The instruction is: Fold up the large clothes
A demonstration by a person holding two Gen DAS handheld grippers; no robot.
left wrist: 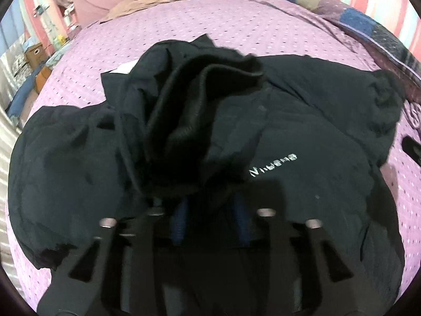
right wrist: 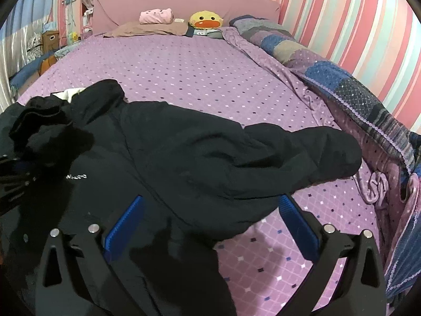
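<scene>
A large black jacket (left wrist: 289, 121) with a small white logo (left wrist: 273, 167) lies spread on the purple dotted bedsheet (left wrist: 236, 26). One sleeve with a ribbed cuff (left wrist: 184, 110) is folded across the jacket's middle and ends just in front of my left gripper (left wrist: 210, 201). That gripper's blue pads (left wrist: 179, 223) stand apart over the dark cloth and press on nothing. My right gripper (right wrist: 210, 210) is wide open above the jacket's right side (right wrist: 210, 152), with the other sleeve (right wrist: 315, 152) stretched out to the right beyond it. The left gripper (right wrist: 13, 179) shows at the right wrist view's left edge.
At the headboard lie a yellow duck toy (right wrist: 206, 21), a pink plush (right wrist: 156, 15) and a brown cloth (right wrist: 147, 30). A patchwork quilt (right wrist: 342, 79) is bunched along the bed's right side by the striped wall. Boxes and clutter (right wrist: 50, 40) stand beyond the left edge.
</scene>
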